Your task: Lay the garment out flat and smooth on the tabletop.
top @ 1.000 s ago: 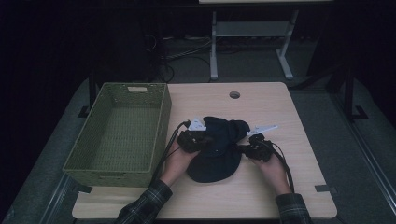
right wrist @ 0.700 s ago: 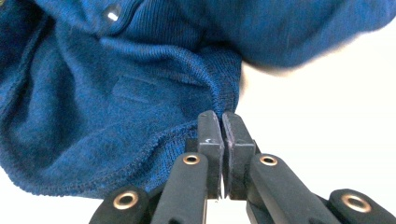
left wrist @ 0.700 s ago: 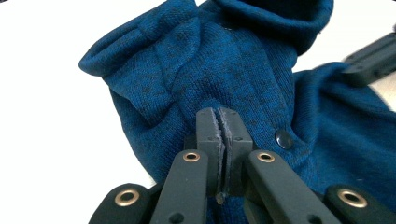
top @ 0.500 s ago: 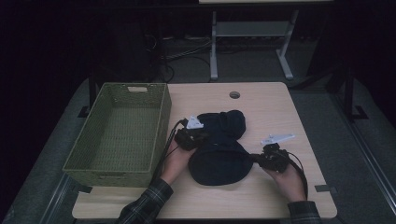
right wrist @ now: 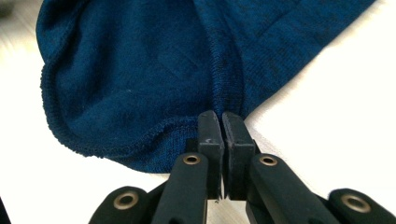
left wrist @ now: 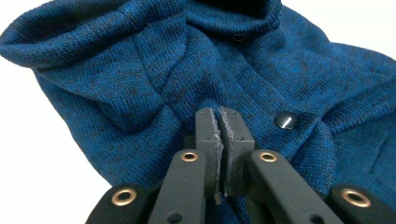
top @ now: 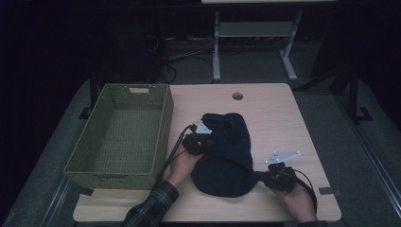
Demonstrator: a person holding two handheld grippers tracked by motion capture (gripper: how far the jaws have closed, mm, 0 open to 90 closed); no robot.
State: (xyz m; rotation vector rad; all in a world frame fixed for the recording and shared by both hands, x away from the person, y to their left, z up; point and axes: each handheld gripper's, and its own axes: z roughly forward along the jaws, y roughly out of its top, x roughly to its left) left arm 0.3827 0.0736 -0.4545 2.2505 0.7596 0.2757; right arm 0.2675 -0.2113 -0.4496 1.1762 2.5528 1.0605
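Note:
A dark blue knit garment (top: 227, 156) lies on the wooden table (top: 279, 113), collar end away from me. My left gripper (top: 209, 144) rests at its left edge, jaws nearly together on the knit (left wrist: 140, 70) near a dark button (left wrist: 286, 121). My right gripper (top: 260, 176) is at the near right corner, pads pinching the hem (right wrist: 140, 60) at a side seam. Both pairs of jaws have just been opening a hair, with fabric still at the tips in the left gripper view (left wrist: 218, 113) and the right gripper view (right wrist: 219, 114).
A green woven basket (top: 113, 179) stands at the table's left, close to my left forearm. A round cable hole (top: 237, 96) sits in the far middle of the tabletop. Bare wood lies to the right of the garment. The floor beyond is dark.
My right gripper has moved right and toward the table's near edge, drawing the hem with it. The garment now lies longer and flatter. The left gripper has stayed put.

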